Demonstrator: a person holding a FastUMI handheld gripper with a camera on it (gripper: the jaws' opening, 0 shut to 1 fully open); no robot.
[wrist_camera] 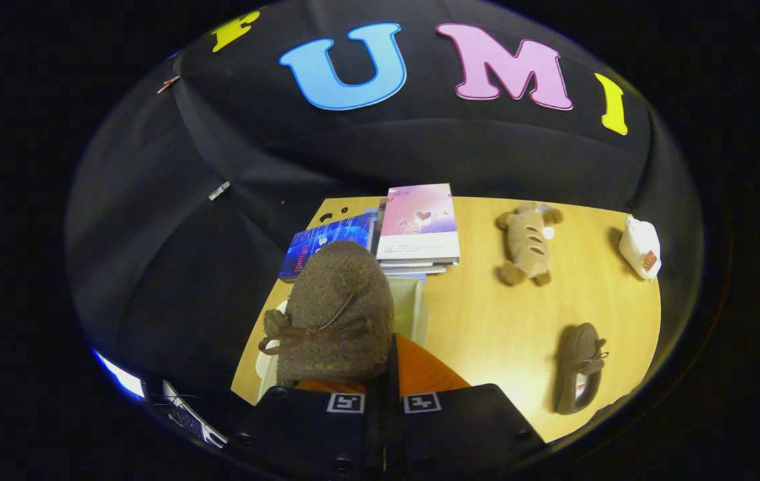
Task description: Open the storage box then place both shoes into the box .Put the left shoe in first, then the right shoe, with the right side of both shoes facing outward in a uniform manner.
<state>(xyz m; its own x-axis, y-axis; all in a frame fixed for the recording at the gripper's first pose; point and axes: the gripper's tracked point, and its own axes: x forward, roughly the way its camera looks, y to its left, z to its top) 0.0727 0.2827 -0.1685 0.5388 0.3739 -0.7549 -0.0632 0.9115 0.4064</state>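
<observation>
My gripper [384,374] points forward and down from above the table. I see its two fingers drawn nearly together, only a thin gap left between them, and both clamp the rim of the brown shoe [336,314], which hangs lifted just ahead of the fingertips with its toe pointing away from me. The finger bases sit side by side at the bottom of my gripper view, each with a square marker on top. The fingertips themselves are hidden against the shoe.
</observation>
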